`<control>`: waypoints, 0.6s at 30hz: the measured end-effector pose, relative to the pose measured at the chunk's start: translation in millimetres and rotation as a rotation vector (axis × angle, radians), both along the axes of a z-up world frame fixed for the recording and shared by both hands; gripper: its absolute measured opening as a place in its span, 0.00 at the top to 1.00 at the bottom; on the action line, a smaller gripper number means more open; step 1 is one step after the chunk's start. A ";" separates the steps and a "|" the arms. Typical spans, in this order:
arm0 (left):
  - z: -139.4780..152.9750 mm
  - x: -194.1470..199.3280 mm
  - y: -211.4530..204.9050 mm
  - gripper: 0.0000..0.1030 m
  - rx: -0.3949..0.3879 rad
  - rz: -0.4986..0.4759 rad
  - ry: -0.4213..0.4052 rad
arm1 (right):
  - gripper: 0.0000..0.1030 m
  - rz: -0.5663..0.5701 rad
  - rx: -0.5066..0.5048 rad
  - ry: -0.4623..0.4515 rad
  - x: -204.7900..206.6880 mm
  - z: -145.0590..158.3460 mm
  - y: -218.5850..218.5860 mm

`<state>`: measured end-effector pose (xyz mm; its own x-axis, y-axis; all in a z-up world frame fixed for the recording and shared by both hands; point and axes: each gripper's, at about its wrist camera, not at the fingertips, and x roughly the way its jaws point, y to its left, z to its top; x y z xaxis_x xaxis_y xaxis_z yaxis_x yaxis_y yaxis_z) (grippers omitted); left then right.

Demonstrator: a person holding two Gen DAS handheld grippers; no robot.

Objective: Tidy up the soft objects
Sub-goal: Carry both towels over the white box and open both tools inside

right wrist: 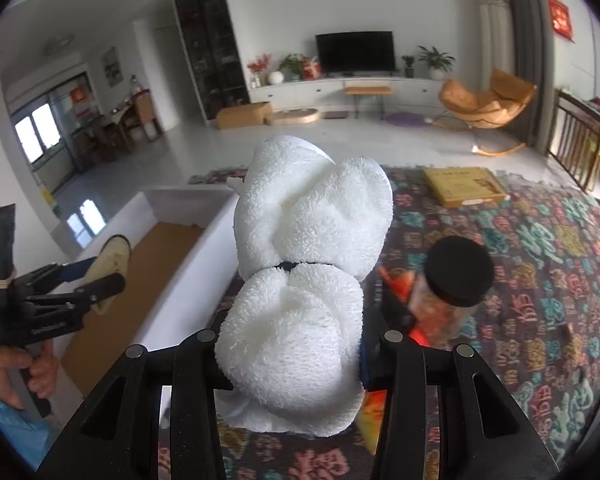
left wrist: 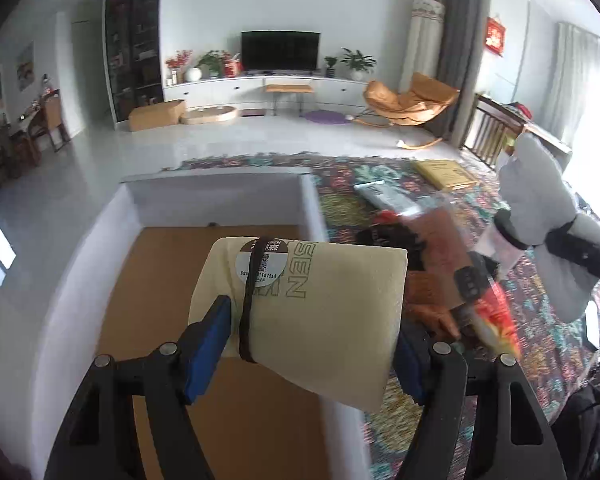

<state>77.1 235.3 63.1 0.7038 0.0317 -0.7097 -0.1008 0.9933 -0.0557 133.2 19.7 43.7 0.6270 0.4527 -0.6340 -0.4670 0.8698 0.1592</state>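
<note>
My left gripper is shut on a cream folded cloth roll bound by a black band, with a round label on top. It holds the roll above the white box with a brown bottom. My right gripper is shut on a white fluffy towel bundle tied with a black band, held above the patterned cloth just right of the box. The towel also shows in the left wrist view. The left gripper with its roll shows in the right wrist view.
A clear jar with a black lid stands on the patterned cloth beside red packaging. A yellow flat box lies at the far edge, and a white packet nearer. A wooden railing is at the right.
</note>
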 end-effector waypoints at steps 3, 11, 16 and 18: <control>-8.2 -30.5 40.9 0.29 0.048 0.092 0.031 | 0.57 0.151 0.073 0.048 -20.4 9.4 59.0; -45.4 -82.5 101.6 0.00 0.036 0.343 0.100 | 0.26 0.423 0.256 0.322 -32.0 -24.9 177.2; -51.8 -97.5 98.4 0.00 -0.014 0.387 0.044 | 0.26 0.322 0.174 0.226 -33.2 -56.2 127.2; -50.6 -98.9 82.5 0.00 -0.061 0.362 0.005 | 0.26 0.235 0.092 0.156 -37.4 -74.8 89.0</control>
